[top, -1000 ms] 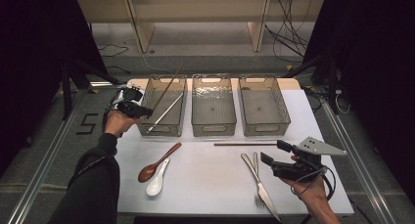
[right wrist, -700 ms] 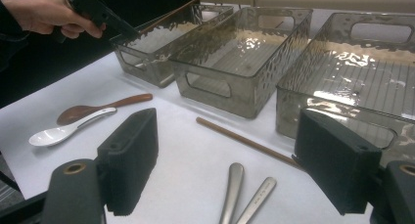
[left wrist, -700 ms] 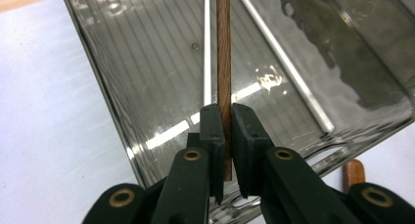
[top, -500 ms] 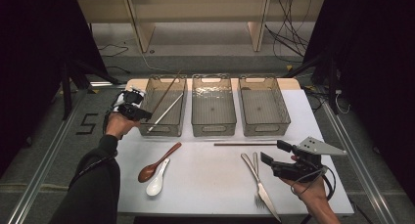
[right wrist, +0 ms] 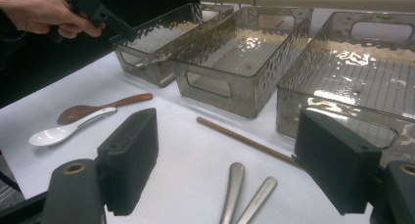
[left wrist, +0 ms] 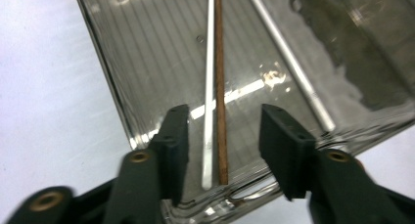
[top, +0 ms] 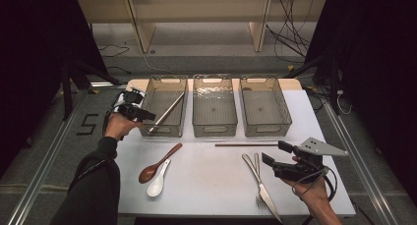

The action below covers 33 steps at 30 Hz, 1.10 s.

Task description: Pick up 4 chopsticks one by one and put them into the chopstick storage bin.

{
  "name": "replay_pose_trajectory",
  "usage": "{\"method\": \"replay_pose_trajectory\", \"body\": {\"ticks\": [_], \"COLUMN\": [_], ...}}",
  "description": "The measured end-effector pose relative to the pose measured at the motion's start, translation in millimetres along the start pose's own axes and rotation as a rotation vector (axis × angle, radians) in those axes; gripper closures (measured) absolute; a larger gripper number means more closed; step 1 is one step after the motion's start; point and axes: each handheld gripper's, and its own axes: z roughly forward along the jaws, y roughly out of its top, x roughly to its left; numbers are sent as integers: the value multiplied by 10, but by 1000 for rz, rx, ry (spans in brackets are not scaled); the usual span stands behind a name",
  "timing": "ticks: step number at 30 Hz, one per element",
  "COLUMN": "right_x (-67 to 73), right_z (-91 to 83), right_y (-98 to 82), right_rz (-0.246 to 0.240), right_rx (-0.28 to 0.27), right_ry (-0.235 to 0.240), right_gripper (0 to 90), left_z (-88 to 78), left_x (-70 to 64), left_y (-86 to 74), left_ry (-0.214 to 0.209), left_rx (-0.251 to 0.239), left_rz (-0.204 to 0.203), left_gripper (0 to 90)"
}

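I note two empty clear bins, middle and right. On the white table lie a brown spoon, white spoon, fork, knife.

Table centre lies free; three bins wall the back.

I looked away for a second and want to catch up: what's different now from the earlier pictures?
The left gripper has just been opening its jaws; a brown chopstick and a pale one lie between them untouched, resting in the left bin. Unchanged: both hands' places, the open right gripper, the spoons, the fork and knife, and the chopstick on the table.
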Motion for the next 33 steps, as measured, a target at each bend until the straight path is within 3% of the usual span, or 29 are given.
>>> {"method": "replay_pose_trajectory", "body": {"ticks": [2,7,10,17,33], "right_x": [1,-1,1,11,28], "right_z": [1,1,4,-3,-9], "right_y": [-1,-1,0,1,8], "right_rz": [-1,0,-3,-7,-14], "right_rx": [0,1,1,1,-3], "right_ry": [0,-2,-1,-3,0], "right_gripper": [253,253,253,252,253], "left_z": [-30,-123,-154,-201,-188], "left_x": [-42,-167,-247,-400,-699], "left_y": [14,9,23,39,36], "left_ry": [15,-50,-53,-91,-120], "left_rx": [-7,-50,-45,-61,-57], "left_rz": [13,36,67,105,189], "left_gripper": [459,368,330,295,239]}}
